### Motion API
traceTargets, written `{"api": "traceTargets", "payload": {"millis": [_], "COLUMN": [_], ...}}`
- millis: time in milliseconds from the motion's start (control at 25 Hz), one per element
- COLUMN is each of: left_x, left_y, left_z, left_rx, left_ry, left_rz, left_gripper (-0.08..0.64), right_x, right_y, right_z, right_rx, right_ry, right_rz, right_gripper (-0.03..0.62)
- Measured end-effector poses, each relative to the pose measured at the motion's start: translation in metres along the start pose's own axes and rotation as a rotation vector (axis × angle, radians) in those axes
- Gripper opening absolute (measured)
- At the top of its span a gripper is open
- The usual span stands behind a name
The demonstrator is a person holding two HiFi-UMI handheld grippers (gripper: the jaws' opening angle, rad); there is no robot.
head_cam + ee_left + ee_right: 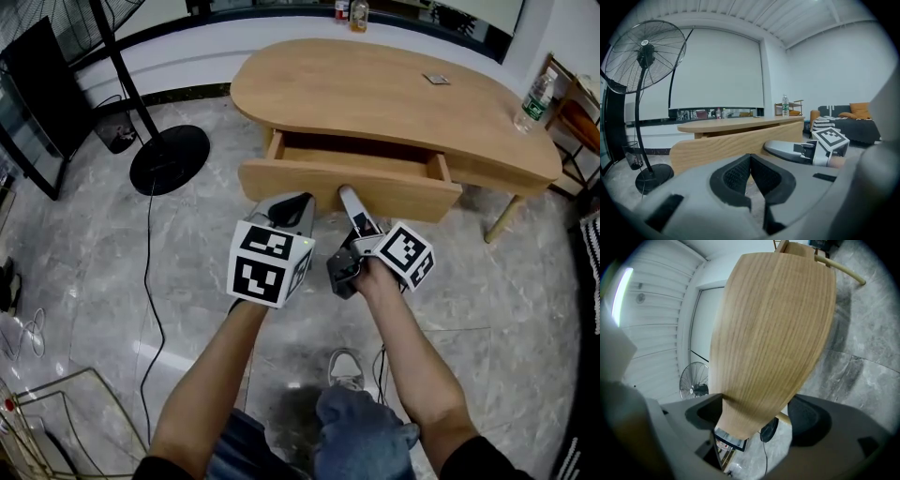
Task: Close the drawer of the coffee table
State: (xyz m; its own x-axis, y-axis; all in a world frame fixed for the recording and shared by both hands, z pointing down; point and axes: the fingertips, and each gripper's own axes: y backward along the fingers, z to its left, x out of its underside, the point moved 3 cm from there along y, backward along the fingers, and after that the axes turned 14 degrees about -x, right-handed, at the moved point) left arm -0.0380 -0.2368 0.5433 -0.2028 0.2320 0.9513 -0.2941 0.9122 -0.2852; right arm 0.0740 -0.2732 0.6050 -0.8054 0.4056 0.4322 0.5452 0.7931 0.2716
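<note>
The light wooden coffee table (394, 94) has its drawer (356, 159) pulled out towards me. Rolled on its side, my right gripper (349, 199) is at the middle of the drawer front (412, 192). In the right gripper view the wooden drawer front (773, 333) fills the gap of the right gripper (757, 416) and touches both pads. My left gripper (286, 208) hovers just left of it, short of the drawer front (717, 145). The left gripper (750, 161) is shut with nothing in it, and the right gripper's finger (787, 150) shows beside it.
A standing fan (169, 155) is left of the table, with a cable (150, 281) trailing over the marble floor. A plastic bottle (534, 98) stands on the table's right end. A dark panel (37, 94) is far left, a sofa (853, 119) far right. My shoe (347, 367) is below the grippers.
</note>
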Motion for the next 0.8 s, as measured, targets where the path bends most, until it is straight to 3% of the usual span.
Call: {"api": "traceTargets", "payload": {"millis": [800], "left_x": [-0.001], "left_y": [-0.045], "left_z": [-0.003], "left_rx": [0.001], "left_ry": [0.009], "left_rz": [0.014], "left_gripper": [0.002], "right_x": [-0.022], "right_y": [-0.036], "right_z": [-0.035], "right_rx": [-0.013], "right_ry": [-0.014], "right_rz": [0.046], "right_gripper": [0.423]}}
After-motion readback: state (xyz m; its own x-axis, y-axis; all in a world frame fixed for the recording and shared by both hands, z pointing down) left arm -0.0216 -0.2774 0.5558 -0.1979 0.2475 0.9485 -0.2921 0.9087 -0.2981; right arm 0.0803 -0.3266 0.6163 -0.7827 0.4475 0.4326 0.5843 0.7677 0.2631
